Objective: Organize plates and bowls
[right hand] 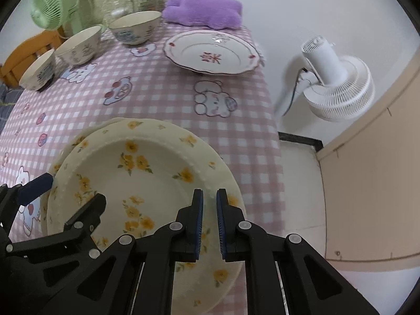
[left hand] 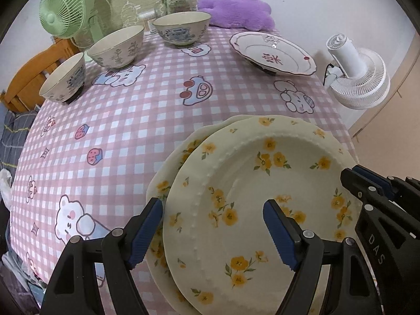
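The right tool (right hand: pixel 209 197) is pinching the near-right rim of the top plate (right hand: pixel 147 183); the left tool (left hand: pixel 212 210) stands spread over its left rim. A thin-edge pinch could let the plate tip or slide. It is cream with yellow flowers, lying off-centre on a matching plate (left hand: pixel 183 141) near the surface's (left hand: pixel 131 110) front edge.

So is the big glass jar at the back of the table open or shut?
Shut. The glass jar behind the bowls wears a dark lid across its mouth in both wrist views. How tightly it sits cannot be told.
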`<state>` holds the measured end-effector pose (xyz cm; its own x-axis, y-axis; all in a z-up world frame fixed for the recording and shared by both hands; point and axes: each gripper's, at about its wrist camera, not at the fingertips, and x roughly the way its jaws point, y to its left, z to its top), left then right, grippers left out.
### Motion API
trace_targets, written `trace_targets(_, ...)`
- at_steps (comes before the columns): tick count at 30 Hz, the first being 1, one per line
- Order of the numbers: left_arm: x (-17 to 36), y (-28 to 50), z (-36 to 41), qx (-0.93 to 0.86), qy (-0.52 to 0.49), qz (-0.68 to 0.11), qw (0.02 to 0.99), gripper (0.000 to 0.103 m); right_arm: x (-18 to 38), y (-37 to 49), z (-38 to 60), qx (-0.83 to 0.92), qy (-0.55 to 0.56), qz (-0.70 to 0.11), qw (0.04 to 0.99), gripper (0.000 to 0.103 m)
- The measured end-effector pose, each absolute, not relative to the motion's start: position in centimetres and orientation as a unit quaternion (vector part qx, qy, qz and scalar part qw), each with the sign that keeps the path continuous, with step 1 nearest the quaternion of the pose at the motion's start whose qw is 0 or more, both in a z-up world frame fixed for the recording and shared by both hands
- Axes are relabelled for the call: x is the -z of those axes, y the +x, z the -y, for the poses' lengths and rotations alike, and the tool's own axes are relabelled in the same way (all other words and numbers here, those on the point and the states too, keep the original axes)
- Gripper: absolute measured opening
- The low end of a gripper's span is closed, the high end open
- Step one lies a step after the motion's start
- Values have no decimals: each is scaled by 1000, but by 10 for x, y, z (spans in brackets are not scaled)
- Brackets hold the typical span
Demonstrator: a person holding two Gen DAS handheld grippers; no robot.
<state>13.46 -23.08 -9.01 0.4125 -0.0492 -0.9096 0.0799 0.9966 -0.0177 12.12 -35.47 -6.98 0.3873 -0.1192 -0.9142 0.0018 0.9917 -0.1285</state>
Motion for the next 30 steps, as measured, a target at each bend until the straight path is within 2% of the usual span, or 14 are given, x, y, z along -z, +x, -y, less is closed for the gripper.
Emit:
trace_targets(6,89,135,229,31,12,-541,841,81,65,121,368,47,-27,-549,834,13)
trace_targets(11,89,136,233,31,15,-542,840,81,67,121,375,48,-23,-554,831,19)
trace_targets(12,89,136,233,31,14,-542,840,81,67,121,375,45,-22,-555,831,25)
trace_targets(13,89,136,232,30,12,-542,839,81,68,121,376,41,-20,-556,830,44)
trace_targets(14,89,136,232,29,13,-542,840,81,71,122,376,33,-11,-567,823,51)
trace_targets(15,89,135,232,29,14,-542,840,81,74,121,378,27,-1,-575,818,53)
trace_targets(17,89,134,232,26,14,-544,839,81,79,120,383,26,19,-584,811,52)
trace_targets(18,89,133,231,24,15,-545,838,81,82,120,385,26,24,-588,808,41)
trace_targets(30,84,129,214,18,15,-547,837,82,87,121,367,36,7,-587,809,42)
